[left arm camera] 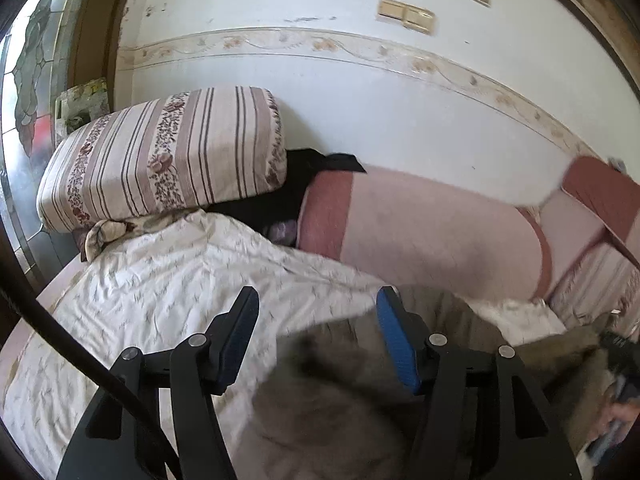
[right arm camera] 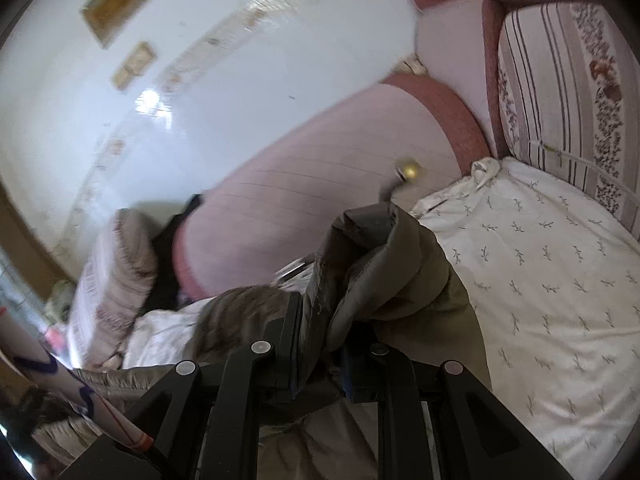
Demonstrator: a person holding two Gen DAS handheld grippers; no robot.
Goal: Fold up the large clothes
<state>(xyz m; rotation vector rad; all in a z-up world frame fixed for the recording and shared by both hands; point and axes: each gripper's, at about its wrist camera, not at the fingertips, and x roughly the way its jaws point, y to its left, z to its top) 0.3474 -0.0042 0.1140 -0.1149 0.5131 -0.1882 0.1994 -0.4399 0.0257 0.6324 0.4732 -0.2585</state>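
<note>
Plainly, the left gripper (left arm camera: 318, 312) stands with its two black fingers parted, one blue pad (left arm camera: 396, 344) facing inward, and nothing is caught between them; only motion-blurred cloth shows below the gap. That cloth is the large grey-brown padded coat (left arm camera: 320, 408), which lies spread across the white bedsheet printed with small grey sprigs (left arm camera: 152, 292) and reaches toward the lower right of the left wrist view. Seen from the right wrist, the right gripper (right arm camera: 320, 340) is clamped tight on a thick bunched fold of the same coat (right arm camera: 384, 272), the fabric rising in a crumpled ridge above the fingers while the rest hangs down and to the left over the sheet (right arm camera: 560, 280). A long pink bolster with dark rose end bands (left arm camera: 432, 232) lies along the white wall (left arm camera: 360, 100), beyond the coat. To the left of the bolster sits a striped pillow with rows of small flowers (left arm camera: 164, 156), and a black garment (left arm camera: 296, 184) is wedged between pillow and bolster. A second striped, flowered cushion (right arm camera: 560, 92) stands upright at the far edge of the bed in the right wrist view. Beige switch plates (left arm camera: 406, 14) are fixed on the wall above a flowered border strip (left arm camera: 360, 50).
</note>
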